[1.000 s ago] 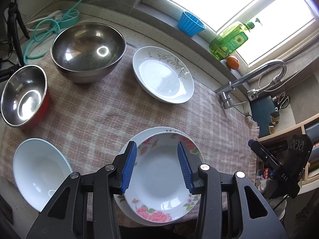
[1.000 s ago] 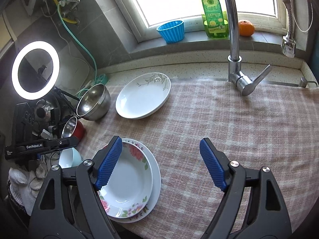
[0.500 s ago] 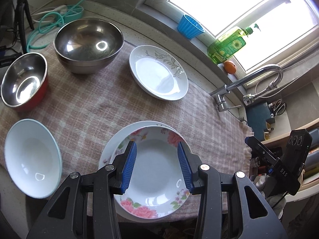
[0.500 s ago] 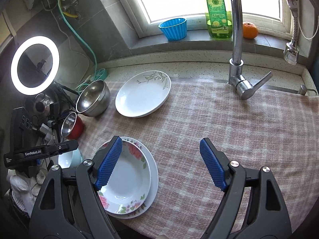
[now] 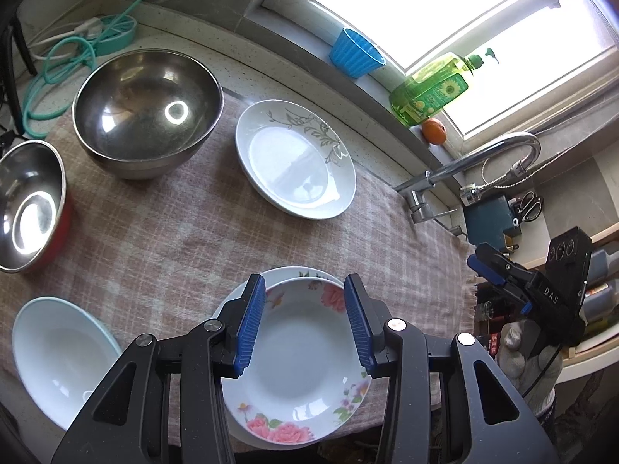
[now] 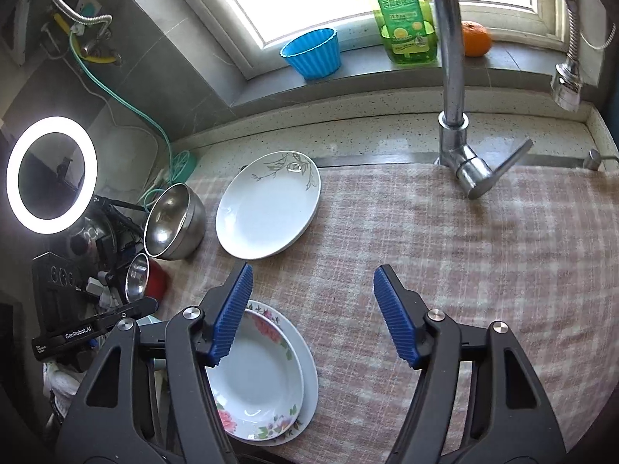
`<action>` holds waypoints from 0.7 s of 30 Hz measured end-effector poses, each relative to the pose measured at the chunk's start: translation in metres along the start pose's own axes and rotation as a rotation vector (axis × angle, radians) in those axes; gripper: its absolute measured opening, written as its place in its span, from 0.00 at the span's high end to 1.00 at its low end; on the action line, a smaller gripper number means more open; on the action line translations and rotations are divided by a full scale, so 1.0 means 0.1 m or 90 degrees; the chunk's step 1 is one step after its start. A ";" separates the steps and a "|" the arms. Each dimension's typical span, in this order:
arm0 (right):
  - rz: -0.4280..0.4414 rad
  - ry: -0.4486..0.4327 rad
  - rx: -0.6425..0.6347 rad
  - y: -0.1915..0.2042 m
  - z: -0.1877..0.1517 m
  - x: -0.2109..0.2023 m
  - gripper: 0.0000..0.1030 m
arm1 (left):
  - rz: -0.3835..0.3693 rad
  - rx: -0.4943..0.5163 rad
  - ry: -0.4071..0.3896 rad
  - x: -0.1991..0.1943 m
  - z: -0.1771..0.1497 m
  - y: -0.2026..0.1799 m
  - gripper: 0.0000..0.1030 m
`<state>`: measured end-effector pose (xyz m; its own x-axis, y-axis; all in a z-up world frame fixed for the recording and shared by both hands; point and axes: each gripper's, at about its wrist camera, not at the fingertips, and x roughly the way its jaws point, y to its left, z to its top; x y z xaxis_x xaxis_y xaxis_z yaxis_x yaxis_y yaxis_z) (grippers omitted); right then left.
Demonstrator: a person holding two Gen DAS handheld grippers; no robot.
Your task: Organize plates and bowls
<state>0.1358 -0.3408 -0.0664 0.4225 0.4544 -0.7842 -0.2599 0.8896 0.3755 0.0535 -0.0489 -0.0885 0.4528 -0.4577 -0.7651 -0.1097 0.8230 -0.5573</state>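
A flowered plate (image 5: 305, 371) lies stacked on another plate at the cloth's near edge, also in the right wrist view (image 6: 259, 382). My left gripper (image 5: 305, 321) hangs open and empty above it. A white leaf-patterned plate (image 5: 296, 158) (image 6: 269, 205) lies farther back. A big steel bowl (image 5: 145, 106) (image 6: 174, 222), a red-sided steel bowl (image 5: 29, 205) (image 6: 145, 280) and a pale blue bowl (image 5: 58, 355) stand to the left. My right gripper (image 6: 313, 317) is open and empty above the cloth, right of the stack.
A checked cloth (image 6: 464, 270) covers the counter. A tap (image 6: 452, 89) rises at the back right. A blue cup (image 6: 313, 52), a green soap bottle (image 6: 402, 11) and an orange (image 6: 476, 38) stand on the window sill. A ring light (image 6: 50, 174) and gear stand left.
My left gripper has drifted over the flowered plate, first back then forward, staying open. My right gripper has moved a little forward toward the tap.
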 end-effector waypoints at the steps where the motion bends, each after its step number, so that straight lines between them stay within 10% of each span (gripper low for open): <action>1: -0.003 0.004 -0.017 0.01 0.08 0.05 0.36 | 0.002 -0.002 -0.003 0.01 0.01 0.00 0.62; 21: 0.089 0.181 -0.117 -0.09 1.17 1.82 0.70 | 0.054 -0.190 -0.045 0.72 0.51 0.17 0.75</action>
<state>0.3167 -0.2613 -0.1548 0.1202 0.5176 -0.8472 -0.4604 0.7851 0.4143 0.1296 -0.0512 -0.1369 0.4900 -0.3582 -0.7947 -0.3998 0.7178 -0.5700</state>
